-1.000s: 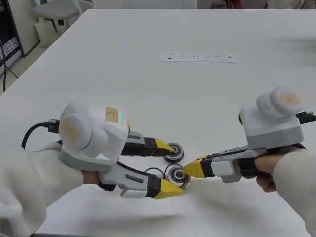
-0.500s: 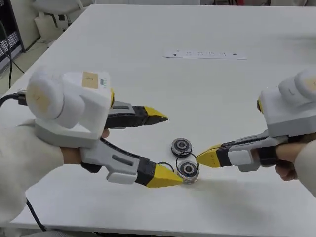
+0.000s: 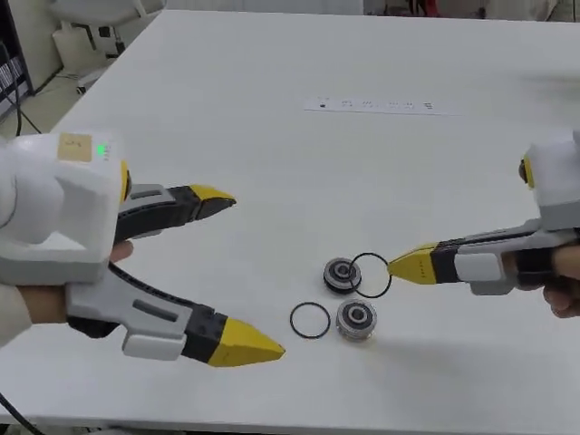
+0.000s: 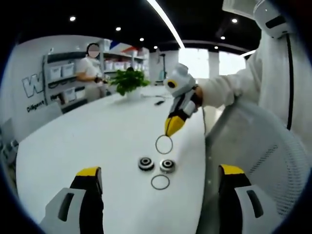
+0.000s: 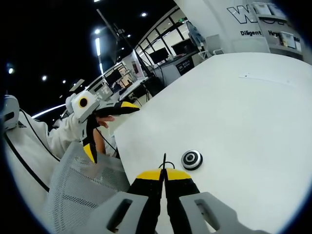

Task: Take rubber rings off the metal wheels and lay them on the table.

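Observation:
Two metal wheels lie flat near the table's front edge, also seen in the left gripper view. A loose black rubber ring lies on the table beside them. My right gripper is shut on a second rubber ring, which hangs from its tips just right of the farther wheel. From the right gripper view this ring is a thin edge-on line above one wheel. My left gripper is wide open, left of the wheels, holding nothing.
A white power strip lies far back on the white table. A chair stands beyond the table's far left corner. A person stands by shelves, and a plant sits at the table's far end.
My left gripper has drawn back left, away from the wheels, staying open. My right gripper has moved right with a ring now free of its wheel.

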Demonstrator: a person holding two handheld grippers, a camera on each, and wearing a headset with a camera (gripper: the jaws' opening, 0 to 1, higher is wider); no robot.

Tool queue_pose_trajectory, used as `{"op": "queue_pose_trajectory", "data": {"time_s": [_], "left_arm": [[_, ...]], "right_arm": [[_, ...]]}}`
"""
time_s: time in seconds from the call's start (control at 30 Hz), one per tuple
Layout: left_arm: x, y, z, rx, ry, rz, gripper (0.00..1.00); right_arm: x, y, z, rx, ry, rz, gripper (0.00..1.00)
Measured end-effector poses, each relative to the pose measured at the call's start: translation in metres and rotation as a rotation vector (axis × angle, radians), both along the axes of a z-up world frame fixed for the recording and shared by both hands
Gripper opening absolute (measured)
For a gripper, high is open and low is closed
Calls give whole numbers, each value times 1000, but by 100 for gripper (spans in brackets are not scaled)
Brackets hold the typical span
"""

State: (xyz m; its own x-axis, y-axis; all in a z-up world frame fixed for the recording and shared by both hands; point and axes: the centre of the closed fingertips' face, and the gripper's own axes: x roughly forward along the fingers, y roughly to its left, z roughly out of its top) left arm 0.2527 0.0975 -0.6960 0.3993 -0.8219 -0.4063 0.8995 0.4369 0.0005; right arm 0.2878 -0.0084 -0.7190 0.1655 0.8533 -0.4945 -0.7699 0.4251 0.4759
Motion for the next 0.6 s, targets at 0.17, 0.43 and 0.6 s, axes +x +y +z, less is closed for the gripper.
{"op": "queue_pose_trajectory", "data": {"time_s": [0.17,0.43,0.6], "left_arm": [[-5,13,-3,-7,13,21,100],[-6,30,-2,-42,12,67,100],[-7,40,-4,-44,13,78,100]], "right_arm": [[2,2,12,13,-11,-16,0],[13,14,29,30,-47,-30,0],[15,25,38,44,-63,-24,0]]}}
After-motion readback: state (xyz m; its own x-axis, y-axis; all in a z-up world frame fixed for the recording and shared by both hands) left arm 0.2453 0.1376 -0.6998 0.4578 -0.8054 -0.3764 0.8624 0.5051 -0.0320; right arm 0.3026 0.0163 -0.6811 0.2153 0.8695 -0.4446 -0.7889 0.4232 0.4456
